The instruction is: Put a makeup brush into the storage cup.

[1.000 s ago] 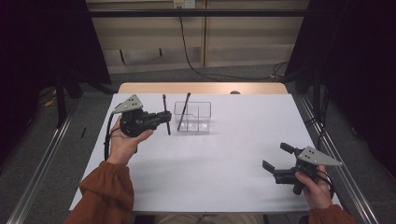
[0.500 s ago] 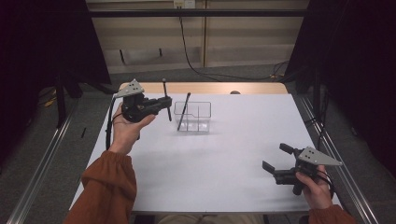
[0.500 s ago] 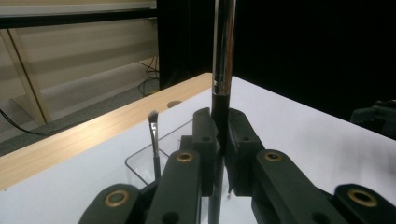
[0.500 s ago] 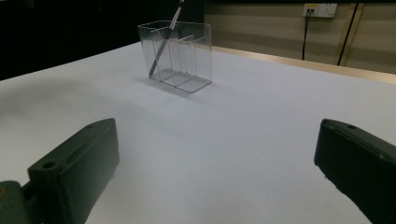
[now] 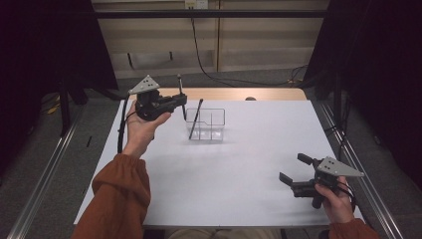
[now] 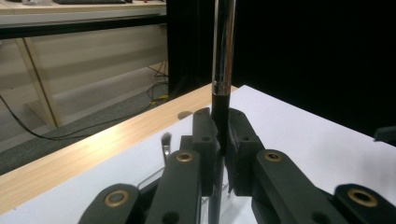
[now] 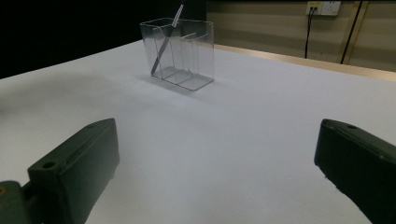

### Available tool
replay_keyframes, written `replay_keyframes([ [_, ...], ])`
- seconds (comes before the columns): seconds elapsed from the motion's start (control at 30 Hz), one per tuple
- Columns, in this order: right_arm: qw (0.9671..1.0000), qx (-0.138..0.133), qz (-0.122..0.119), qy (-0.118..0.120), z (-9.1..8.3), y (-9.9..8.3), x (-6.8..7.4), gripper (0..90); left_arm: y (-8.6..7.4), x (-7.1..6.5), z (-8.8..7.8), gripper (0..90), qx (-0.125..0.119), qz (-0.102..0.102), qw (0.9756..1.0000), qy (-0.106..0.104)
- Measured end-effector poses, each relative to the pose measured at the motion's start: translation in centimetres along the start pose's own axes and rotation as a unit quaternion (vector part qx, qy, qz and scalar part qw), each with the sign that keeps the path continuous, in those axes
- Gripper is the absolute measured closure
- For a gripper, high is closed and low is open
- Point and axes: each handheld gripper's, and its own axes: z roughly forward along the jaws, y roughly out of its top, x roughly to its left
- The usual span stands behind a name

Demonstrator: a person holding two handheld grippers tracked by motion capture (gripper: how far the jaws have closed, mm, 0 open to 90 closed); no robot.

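Table: white sheet [image 5: 219, 174] runs bare from the lower frame edge to the wooden far strip [image 5: 239, 93].
Right gripper [image 5: 294, 175]: lower right, jaws spread wide, holding nothing; you can leave it parked.
Clear organizer [image 5: 205, 124]: centre, one rod [image 5: 195, 118] leaning inside.
Left gripper [image 5: 178, 101]: upper left, pinching the second rod [image 6: 222, 70] upright; keep it vertical over a free compartment before lowering.

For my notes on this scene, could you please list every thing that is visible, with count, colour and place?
brush in gripper: 1, black and silver handle, upright, clamped in the left gripper.
brush in organiser: 1, dark, leaning in the left compartment.
organiser: 1, clear plastic, far middle of the table.
table: 1, white top, wooden far edge.
left gripper: 1, black, raised left of the organiser.
right gripper: 1, black, open, near right.
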Motion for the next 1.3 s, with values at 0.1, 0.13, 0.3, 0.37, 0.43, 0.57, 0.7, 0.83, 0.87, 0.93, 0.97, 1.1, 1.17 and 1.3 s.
replay_keyframes([
  [0.1,1.0000,0.000,0.003,0.001,0.0,0.0,0.0,0.0,0.1,0.4,0.7,84.0,0.001,0.001,1.0000,0.009],
  [0.13,1.0000,0.001,0.004,0.002,0.0,0.0,0.0,0.0,0.1,0.5,0.9,84.0,0.004,0.001,0.9999,0.014],
  [0.3,1.0000,0.001,0.004,0.003,0.0,0.0,0.0,0.0,0.2,0.9,2.0,84.0,0.008,0.002,0.9998,0.015],
  [0.37,1.0000,0.001,0.005,0.004,0.0,-0.1,0.0,0.0,0.1,1.0,2.4,84.0,0.008,0.000,0.9998,0.017],
  [0.43,1.0000,0.001,0.005,0.003,0.0,-0.1,0.0,0.0,0.0,1.0,2.7,84.1,0.011,0.001,0.9998,0.019],
  [0.57,1.0000,0.001,0.005,0.003,0.0,-0.1,0.0,0.0,-0.4,1.1,3.2,84.0,0.015,0.002,0.9997,0.019],
  [0.7,1.0000,0.001,0.005,0.005,0.0,-0.1,0.0,0.0,-0.9,1.2,3.7,84.0,0.024,0.002,0.9996,0.017],
  [0.83,1.0000,0.001,0.006,0.005,0.0,-0.1,0.0,0.0,-1.3,1.3,4.2,84.0,0.028,-0.001,0.9995,0.016],
  [0.87,1.0000,0.002,0.005,0.004,0.0,-0.1,0.0,0.0,-1.4,1.3,4.3,84.0,0.029,-0.002,0.9994,0.017],
  [0.93,1.0000,0.003,0.004,0.004,0.0,-0.1,0.0,0.0,-1.6,1.4,4.4,84.0,0.034,0.000,0.9993,0.018],
  [0.97,1.0000,0.003,0.004,0.004,0.0,-0.1,0.0,0.0,-1.8,1.4,4.5,84.0,0.036,0.000,0.9992,0.017],
  [1.1,1.0000,0.004,0.004,0.005,0.0,-0.1,0.0,0.0,-2.3,1.6,4.7,84.0,0.041,-0.005,0.9989,0.020],
  [1.17,1.0000,0.004,0.004,0.004,0.0,-0.2,0.1,0.0,-2.6,1.7,4.8,84.0,0.046,-0.005,0.9987,0.021],
  [1.3,1.0000,0.006,0.002,0.006,0.1,-0.2,0.1,0.0,-3.1,1.8,5.0,84.0,0.051,-0.007,0.9984,0.021],
])
